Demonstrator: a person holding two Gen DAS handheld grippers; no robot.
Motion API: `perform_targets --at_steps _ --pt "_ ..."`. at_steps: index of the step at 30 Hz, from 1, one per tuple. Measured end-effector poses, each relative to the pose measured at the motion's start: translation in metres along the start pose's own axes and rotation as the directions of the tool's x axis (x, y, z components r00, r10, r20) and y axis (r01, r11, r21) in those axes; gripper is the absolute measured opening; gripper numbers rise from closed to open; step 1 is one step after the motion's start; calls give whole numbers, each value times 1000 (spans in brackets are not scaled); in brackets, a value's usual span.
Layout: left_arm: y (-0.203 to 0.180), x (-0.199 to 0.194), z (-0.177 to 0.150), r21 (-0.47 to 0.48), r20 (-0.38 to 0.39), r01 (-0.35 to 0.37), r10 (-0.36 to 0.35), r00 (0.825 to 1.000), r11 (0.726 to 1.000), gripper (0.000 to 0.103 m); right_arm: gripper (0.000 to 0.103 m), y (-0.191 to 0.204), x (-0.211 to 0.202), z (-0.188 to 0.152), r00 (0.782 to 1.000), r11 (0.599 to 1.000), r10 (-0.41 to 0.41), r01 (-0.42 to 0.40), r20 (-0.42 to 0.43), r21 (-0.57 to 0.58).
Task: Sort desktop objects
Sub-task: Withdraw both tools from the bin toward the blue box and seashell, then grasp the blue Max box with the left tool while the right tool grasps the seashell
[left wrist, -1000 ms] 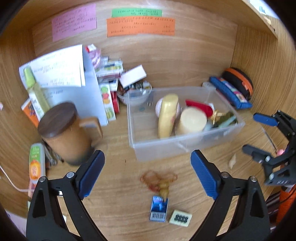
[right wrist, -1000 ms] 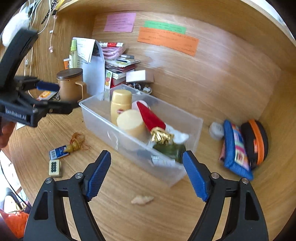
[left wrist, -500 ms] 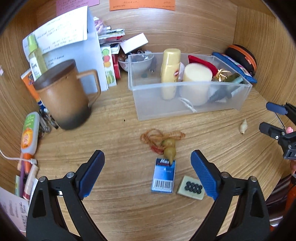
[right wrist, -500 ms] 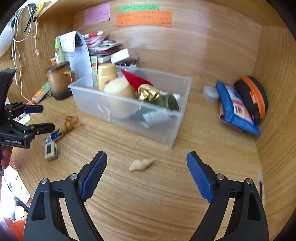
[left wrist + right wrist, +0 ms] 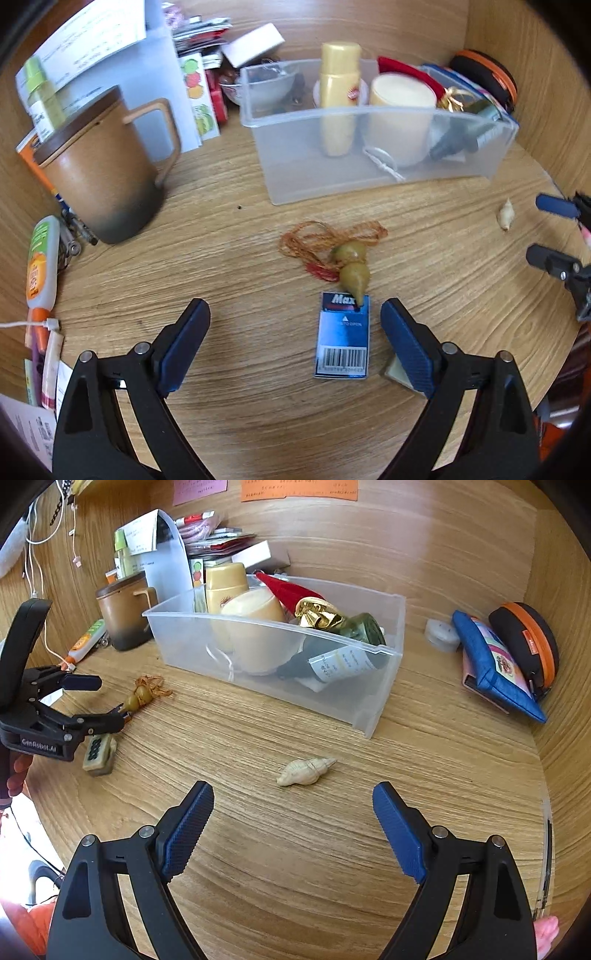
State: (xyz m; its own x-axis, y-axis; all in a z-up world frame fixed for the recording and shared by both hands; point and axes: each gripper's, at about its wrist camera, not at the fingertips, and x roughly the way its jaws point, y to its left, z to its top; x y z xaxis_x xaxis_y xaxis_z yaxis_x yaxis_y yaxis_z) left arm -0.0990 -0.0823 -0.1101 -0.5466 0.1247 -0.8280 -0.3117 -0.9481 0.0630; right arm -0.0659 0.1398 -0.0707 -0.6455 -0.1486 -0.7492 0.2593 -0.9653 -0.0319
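Note:
A clear plastic bin (image 5: 373, 173) (image 5: 369, 701) holds a yellow bottle, a cream jar, a red item and a dark bottle. In front of it lie a green gourd charm on orange cord (image 5: 351, 264) (image 5: 138, 698), a blue card box (image 5: 342, 341) and a mahjong tile (image 5: 99, 753), partly hidden in the left wrist view (image 5: 393, 369). My left gripper (image 5: 295, 343) is open, low over the blue box. A pale seashell (image 5: 304, 771) (image 5: 505, 218) lies just ahead of my open right gripper (image 5: 293, 829).
A brown lidded mug (image 5: 99, 170), papers, books and tubes crowd the left. A blue pouch (image 5: 495, 664), an orange-black case (image 5: 524, 642) and a small white tub (image 5: 441, 633) sit at the right. Wooden walls close in behind and at both sides.
Both grippers have dropped lower and closer to the desk. The left has closed in on the blue box and gourd, the right on the seashell. Both stay open.

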Motion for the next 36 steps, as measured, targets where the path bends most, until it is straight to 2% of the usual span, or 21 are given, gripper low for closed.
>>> perform_targets --at_steps 5,8,12,13,15,17,21,25,29,32,36 --pt "6 1 -3 -10 -7 19 -19 1000 1000 92 86 -3 8 3 1000 1000 0 1 -22 7" --pt "11 -1 -9 -21 -5 57 -57 998 998 85 86 -5 14 6 999 1000 1 -1 -33 10" --pt "13 -6 -13 -19 11 61 -61 998 998 78 84 -7 21 10 999 1000 10 -9 -45 26" --pt "12 -7 -14 -16 15 62 -62 998 998 76 80 -7 21 11 999 1000 11 -10 -45 29" --pt "11 -8 -16 -8 25 66 -65 998 998 73 66 -7 24 11 998 999 18 -16 -54 32" --pt "11 -9 -16 4 38 73 -73 997 997 70 58 -6 28 10 998 1000 11 -9 -69 30" --pt "12 -6 -13 14 50 81 -82 995 997 67 51 -2 25 11 998 1000 2 -1 -58 16" --pt "11 -8 -12 17 55 82 -83 995 996 53 43 0 25 12 999 1000 3 -2 -47 6" --pt "11 -10 -15 10 58 78 -79 995 997 49 40 0 25 12 999 1000 17 -17 -45 2" --pt "10 -11 -14 17 57 78 -79 995 997 43 36 1 25 12 999 1000 22 -22 -42 -2" --pt "3 -13 -15 44 61 84 -86 994 996 27 28 6 25 11 999 999 28 -29 -33 -25"
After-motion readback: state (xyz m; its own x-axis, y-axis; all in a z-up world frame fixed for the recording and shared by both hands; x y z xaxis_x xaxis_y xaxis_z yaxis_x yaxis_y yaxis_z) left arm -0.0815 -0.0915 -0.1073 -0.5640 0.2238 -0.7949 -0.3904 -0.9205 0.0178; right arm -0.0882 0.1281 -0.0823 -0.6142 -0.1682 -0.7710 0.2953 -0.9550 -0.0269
